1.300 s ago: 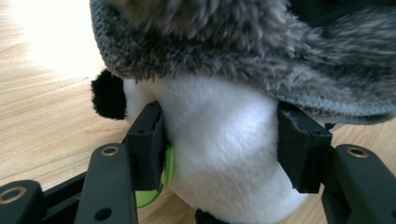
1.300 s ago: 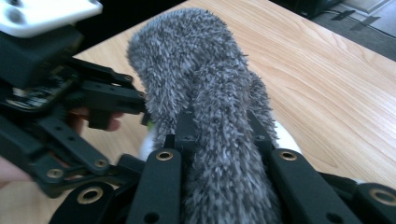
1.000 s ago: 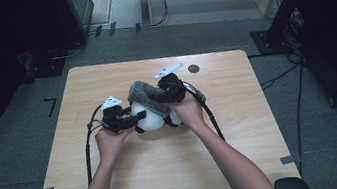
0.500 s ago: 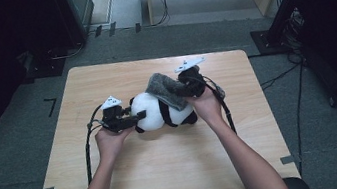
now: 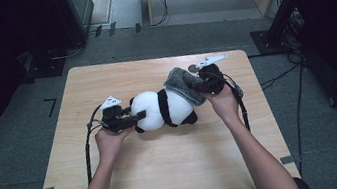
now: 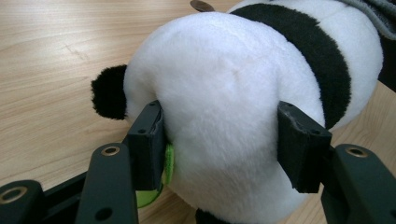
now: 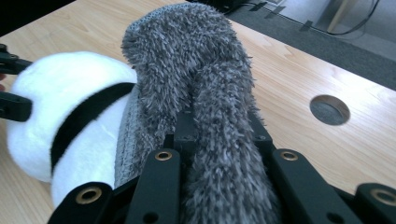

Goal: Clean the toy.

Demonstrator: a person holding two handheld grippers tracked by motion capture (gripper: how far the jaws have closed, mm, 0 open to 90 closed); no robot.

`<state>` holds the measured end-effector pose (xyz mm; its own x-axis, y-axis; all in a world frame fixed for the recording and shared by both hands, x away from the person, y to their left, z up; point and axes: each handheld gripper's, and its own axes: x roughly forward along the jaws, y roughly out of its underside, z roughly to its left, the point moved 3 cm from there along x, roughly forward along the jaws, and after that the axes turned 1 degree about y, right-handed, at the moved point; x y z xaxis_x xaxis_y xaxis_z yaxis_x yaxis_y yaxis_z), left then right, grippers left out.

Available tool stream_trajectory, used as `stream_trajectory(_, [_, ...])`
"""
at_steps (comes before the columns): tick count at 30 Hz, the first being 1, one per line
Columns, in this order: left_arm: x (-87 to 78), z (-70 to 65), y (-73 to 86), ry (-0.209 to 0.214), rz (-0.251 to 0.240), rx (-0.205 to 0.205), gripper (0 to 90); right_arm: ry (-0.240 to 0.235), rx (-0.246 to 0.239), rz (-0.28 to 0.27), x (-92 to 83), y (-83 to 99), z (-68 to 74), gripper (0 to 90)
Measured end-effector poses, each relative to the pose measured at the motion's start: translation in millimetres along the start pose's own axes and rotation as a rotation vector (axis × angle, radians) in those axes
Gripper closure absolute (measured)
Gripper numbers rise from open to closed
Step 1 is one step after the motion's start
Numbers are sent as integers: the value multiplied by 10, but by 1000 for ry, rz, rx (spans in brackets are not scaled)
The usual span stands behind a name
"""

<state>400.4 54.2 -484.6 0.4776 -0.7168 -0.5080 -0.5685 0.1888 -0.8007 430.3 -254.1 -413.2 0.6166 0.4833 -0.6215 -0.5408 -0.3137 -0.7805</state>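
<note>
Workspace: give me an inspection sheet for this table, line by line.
Surface: wooden table with a round hole near its far edge.
Job's things: panda plush lying on its side; fuzzy grey cloth draped over one end.
Clutter: nothing seen.
Grippers: left gripper clamped on the panda's white end, pads pressed into the fur; right gripper shut on a fold of the cloth.
Cables: black cable trails from the left gripper; more lie on the floor beyond.
Surroundings: grey carpet, tape marks, dark equipment at the sides.
</note>
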Motion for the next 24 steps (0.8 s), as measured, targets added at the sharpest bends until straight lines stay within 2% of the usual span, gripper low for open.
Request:
stream_trajectory(14, [0,6,3,4,-1,0,412,31,22,22,-30,106,-135,738])
stream_trajectory(21, [-3,1,3,1,0,1,412,34,20,-4,-119,79,-117,739])
stream_trajectory(24, [-7,0,3,1,4,2,414,55,11,-18,-192,53,-124,739])
